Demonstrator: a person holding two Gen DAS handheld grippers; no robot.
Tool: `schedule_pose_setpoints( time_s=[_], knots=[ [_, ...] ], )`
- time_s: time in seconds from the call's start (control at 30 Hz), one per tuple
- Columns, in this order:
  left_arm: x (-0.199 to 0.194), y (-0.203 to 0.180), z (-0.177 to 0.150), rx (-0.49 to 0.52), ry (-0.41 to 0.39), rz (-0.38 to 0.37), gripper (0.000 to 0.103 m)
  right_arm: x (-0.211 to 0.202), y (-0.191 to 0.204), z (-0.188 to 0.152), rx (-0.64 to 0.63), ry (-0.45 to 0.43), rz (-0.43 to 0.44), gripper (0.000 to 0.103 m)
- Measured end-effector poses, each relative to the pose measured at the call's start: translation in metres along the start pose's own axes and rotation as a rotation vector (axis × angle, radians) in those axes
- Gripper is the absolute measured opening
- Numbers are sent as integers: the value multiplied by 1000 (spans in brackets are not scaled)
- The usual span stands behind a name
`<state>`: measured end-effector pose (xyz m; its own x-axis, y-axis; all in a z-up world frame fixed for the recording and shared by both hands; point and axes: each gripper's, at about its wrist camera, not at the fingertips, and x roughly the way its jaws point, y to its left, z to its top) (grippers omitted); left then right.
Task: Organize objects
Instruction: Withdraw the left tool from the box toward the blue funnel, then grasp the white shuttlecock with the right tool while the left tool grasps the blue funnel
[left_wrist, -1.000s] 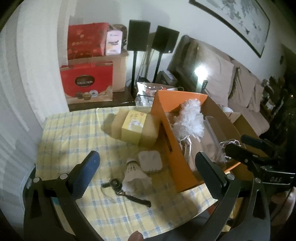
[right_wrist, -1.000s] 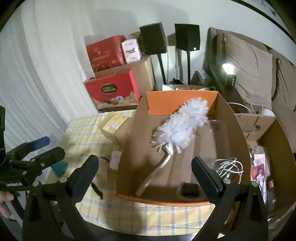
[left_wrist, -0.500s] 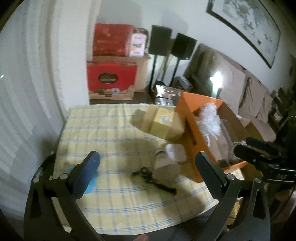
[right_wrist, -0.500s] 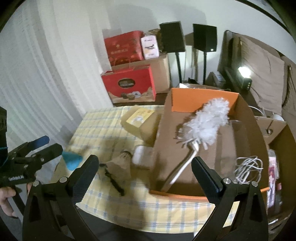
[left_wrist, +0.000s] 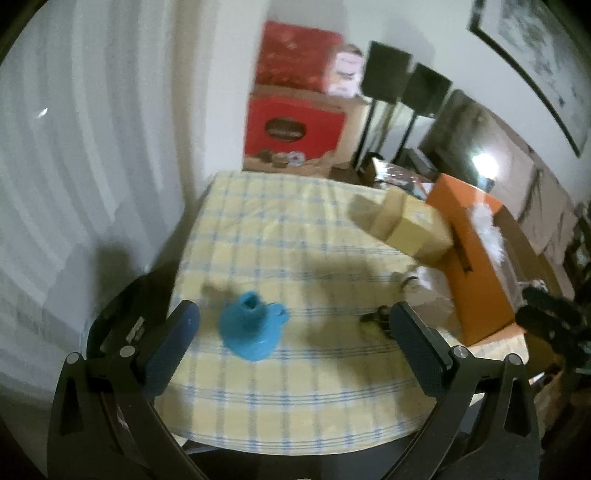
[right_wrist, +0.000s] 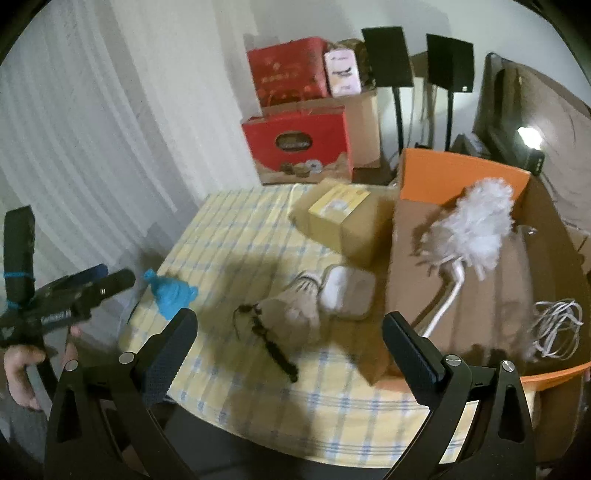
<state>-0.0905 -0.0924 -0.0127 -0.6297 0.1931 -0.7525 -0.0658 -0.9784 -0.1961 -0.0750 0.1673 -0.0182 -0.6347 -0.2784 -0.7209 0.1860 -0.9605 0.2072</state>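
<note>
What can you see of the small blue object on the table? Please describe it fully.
The small blue object looks like glossy plastic or ceramic. It has a wide round base that narrows to a short open neck at the top, with a small loop handle on one side. It stands upright on the yellow checked tablecloth, near the table's left edge, apart from the other items. The left gripper is open with the object ahead, nearer its left finger, and nothing touches it except the cloth. The picture is slightly blurred.
</note>
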Motion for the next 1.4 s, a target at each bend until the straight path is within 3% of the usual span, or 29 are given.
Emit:
schedule_pose_setpoints(
  time_s=[0.23,0.57,0.77,0.97,1.13,1.23,1.4],
  knots=[
    [19,26,-13,-41,25,30,103,23,16,-16,-37,44,43,94],
    [48,28,-22,-33,41,37,102,43,28,-30,-73,82,63,86],
    [65,27,-21,-27,54,46,101,44,24,-13,-51,73,54,85],
    [79,28,-19,-31,77,36,92,52,20,23,-42,92,19,83],
    [87,27,-18,-24,84,39,85,82,12,41,-12,163,11,67],
    [92,27,-17,-22,91,40,81,102,14,47,-45,195,-52,64],
    [98,31,-16,-40,102,31,78,136,10,49,-64,276,-100,37]
  ],
)
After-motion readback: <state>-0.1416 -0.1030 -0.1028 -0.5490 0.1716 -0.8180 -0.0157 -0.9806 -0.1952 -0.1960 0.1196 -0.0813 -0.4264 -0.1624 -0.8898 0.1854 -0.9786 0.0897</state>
